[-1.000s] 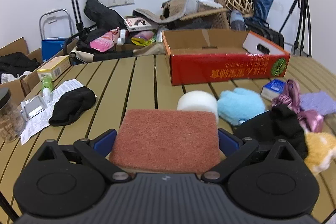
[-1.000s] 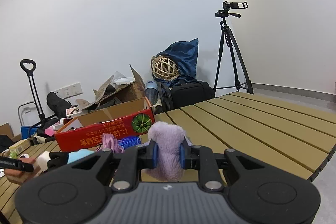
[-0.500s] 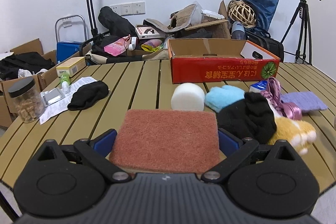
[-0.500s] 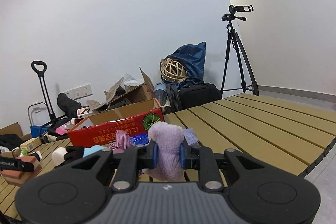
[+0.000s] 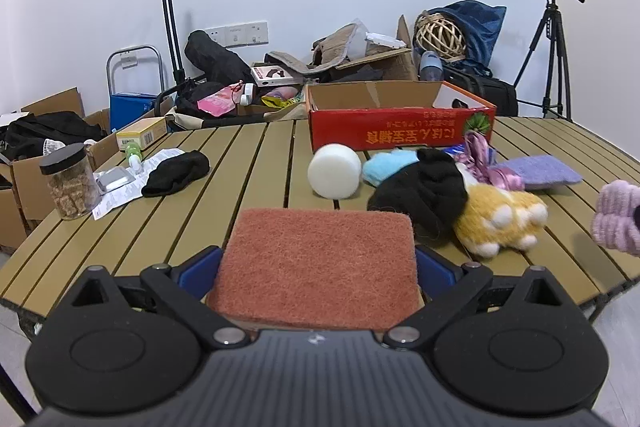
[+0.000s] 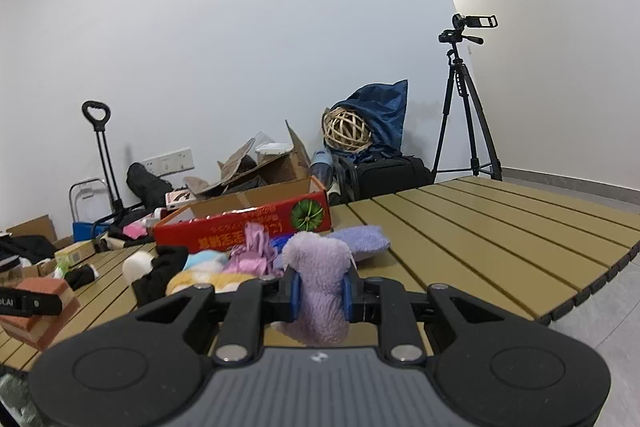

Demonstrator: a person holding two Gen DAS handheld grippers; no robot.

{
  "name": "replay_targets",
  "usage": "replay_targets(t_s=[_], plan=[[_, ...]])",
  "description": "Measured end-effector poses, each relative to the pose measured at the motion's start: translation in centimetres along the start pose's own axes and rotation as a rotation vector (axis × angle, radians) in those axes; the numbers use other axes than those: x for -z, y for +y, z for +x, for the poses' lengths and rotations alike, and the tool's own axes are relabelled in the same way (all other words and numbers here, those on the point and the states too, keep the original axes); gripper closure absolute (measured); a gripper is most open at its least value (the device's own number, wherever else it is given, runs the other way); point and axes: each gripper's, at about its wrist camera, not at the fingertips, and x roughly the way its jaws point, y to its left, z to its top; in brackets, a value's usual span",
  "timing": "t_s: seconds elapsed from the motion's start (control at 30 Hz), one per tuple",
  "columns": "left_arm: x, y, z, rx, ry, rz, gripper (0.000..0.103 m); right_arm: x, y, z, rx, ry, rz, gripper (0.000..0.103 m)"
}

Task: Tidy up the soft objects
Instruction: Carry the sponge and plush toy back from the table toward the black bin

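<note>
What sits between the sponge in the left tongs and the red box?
In the left wrist view, the white foam cylinder stands on the table's slats between the sponge and the red box; otherwise only bare slats.

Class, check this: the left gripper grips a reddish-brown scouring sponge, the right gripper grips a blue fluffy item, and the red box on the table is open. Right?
Not quite. The right wrist view shows the right gripper shut on a fluffy lilac item, not a blue one. The rest holds: the left gripper grips the reddish-brown sponge, and the red box is open.
</note>
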Motion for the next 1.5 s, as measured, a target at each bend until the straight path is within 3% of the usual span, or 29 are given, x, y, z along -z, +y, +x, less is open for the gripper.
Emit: replay_targets(t_s=[0.73,1.17,1.5], plan=[[6.7,-2.4,-5.6,0.046,0.06,0.056,0.003,4.9,0.8,-6.7,-0.056,0.107,-0.079,0.084],[10.7,-2.8,-6.8,0.049,0.154,0.075,0.003,7.5,1.5,-9.6,-0.096,0.205,-0.143,0.084],[14.1,-3.4,-6.2,0.049,0.25,0.117,0.003,10.1,1.9,-10.9,-0.119,0.33,-0.191,0.084]])
